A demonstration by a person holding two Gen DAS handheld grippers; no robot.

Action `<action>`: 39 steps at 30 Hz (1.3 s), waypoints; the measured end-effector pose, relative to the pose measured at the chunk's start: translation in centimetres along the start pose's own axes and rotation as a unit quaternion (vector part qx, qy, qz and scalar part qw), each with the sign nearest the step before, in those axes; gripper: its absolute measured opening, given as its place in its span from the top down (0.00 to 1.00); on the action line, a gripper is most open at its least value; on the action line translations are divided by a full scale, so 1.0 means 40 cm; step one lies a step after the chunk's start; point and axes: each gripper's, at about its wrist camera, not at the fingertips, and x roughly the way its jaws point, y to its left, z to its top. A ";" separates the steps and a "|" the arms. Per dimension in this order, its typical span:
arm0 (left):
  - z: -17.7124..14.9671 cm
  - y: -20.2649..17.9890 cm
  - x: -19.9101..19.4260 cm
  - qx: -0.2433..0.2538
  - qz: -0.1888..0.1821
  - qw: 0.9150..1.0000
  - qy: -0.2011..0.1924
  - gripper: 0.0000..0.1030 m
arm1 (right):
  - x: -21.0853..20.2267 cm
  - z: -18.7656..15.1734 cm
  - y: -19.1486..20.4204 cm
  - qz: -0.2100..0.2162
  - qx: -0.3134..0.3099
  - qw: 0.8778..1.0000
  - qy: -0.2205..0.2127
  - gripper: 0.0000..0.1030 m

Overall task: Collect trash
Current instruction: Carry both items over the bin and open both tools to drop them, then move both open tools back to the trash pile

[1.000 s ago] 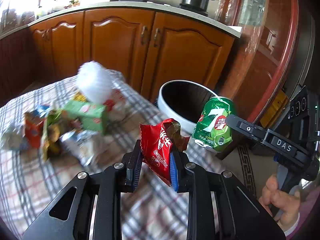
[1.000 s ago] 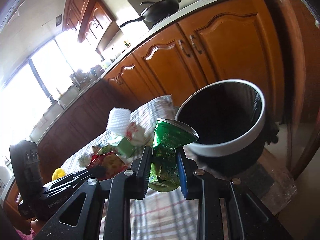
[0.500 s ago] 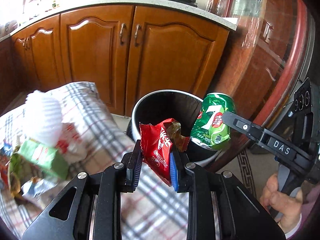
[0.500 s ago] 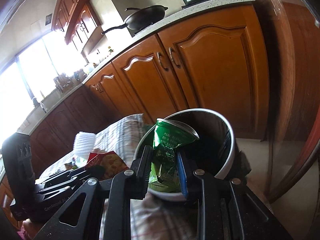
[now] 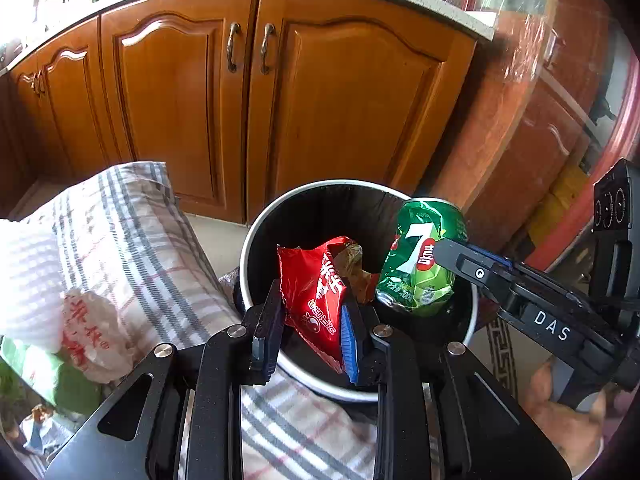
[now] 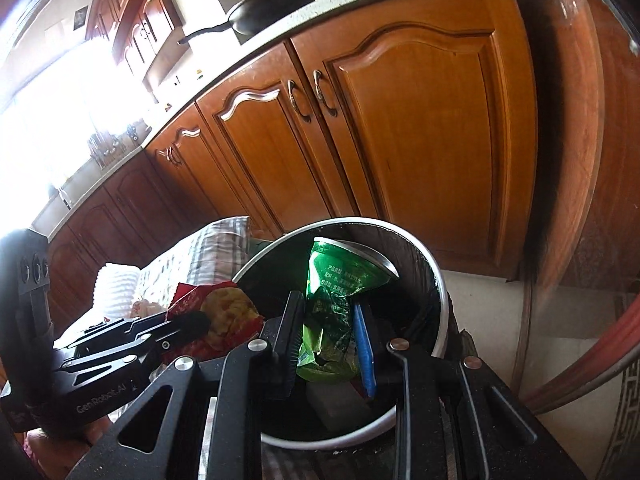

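Two clamped loads, seemingly over bin (image 5: 256,240).

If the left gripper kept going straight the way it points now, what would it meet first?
Probably the trash bin: the left gripper, shut on the red snack wrapper, points into the bin's dark opening, though depth is unclear.

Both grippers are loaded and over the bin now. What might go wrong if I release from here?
The red wrapper in the left gripper hangs near the trash bin rim closest to the table, so it may catch there or fall onto the checked cloth. The crushed green can in the right gripper looks centred; it could bounce.
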 end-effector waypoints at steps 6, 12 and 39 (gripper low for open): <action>0.021 -0.008 0.036 0.000 0.004 1.000 0.015 0.62 | 0.021 0.015 -0.015 -0.005 0.000 1.000 0.010 0.75; 0.016 -0.004 0.012 -0.004 0.014 1.000 0.004 0.39 | 0.024 0.020 -0.024 0.003 0.012 1.000 0.015 0.54; -0.302 0.262 -0.333 -0.097 0.082 0.991 -0.043 0.31 | -0.049 -0.172 0.272 0.082 -0.033 0.996 0.025 0.13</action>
